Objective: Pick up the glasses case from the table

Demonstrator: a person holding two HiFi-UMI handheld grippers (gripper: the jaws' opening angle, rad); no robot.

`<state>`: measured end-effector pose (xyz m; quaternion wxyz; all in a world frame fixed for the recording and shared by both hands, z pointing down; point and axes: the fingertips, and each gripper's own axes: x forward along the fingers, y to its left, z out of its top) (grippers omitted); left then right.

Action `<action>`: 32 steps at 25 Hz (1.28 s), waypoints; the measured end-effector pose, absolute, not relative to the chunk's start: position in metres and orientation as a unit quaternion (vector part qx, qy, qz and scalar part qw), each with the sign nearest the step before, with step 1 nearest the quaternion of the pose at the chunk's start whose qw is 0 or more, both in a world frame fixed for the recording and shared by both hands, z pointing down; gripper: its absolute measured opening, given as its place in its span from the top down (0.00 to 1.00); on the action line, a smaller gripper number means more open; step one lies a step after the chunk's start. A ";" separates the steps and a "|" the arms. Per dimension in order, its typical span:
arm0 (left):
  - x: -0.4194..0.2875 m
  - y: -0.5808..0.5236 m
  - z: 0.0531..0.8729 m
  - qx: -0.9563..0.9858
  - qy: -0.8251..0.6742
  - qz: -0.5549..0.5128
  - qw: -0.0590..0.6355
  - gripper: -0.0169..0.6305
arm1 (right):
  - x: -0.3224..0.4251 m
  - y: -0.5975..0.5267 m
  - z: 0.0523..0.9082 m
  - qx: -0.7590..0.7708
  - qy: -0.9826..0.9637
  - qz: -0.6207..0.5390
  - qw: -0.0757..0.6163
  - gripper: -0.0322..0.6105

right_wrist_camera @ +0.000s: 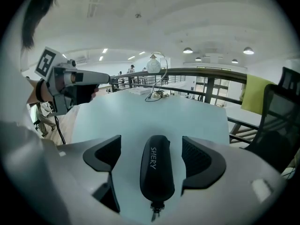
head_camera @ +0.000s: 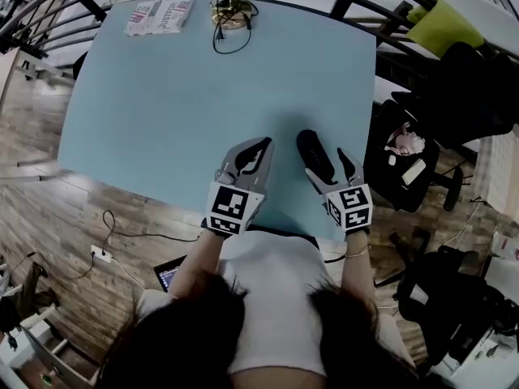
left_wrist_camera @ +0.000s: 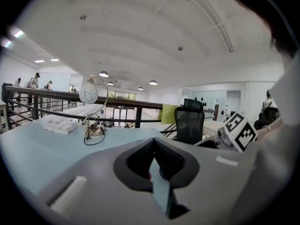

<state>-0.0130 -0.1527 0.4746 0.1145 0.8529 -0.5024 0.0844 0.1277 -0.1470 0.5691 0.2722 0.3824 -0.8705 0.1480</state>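
- The right gripper (right_wrist_camera: 151, 145) has its jaws spread wide apart.
- The glasses case (right_wrist_camera: 157, 172), black and long with the word "SHERY" on the lid, lies between these two jaws, with its length along the direction the gripper points.
- On each side of the case a strip of the light blue table (right_wrist_camera: 154, 111) shows between the case and the jaw pad, so the pads do not press on it.
- In the head view the glasses case (head_camera: 315, 154) rests flat on the table (head_camera: 203, 96), near the edge closest to the person, and the right gripper (head_camera: 328, 164) is around it.
- The left gripper (left_wrist_camera: 153, 142) has its jaws pressed together at the tips, with nothing between them.
- In the head view the left gripper (head_camera: 251, 154) is just beside the right one, above the same near part of the table, apart from the case.
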 end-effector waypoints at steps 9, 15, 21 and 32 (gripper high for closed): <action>-0.010 -0.153 0.495 0.853 -0.496 0.091 0.133 0.89 | 0.122 -0.156 0.624 0.361 -0.858 0.174 0.322 0.36; -0.014 -0.155 0.507 0.850 -0.497 0.096 0.144 0.89 | 0.121 -0.157 0.652 0.348 -0.848 0.186 0.355 0.36; -0.016 -0.156 0.513 0.850 -0.495 0.099 0.152 0.89 | 0.121 -0.156 0.670 0.338 -0.841 0.195 0.375 0.36; -0.020 -0.156 0.517 0.850 -0.493 0.105 0.155 0.89 | 0.117 -0.159 0.688 0.327 -0.836 0.200 0.392 0.36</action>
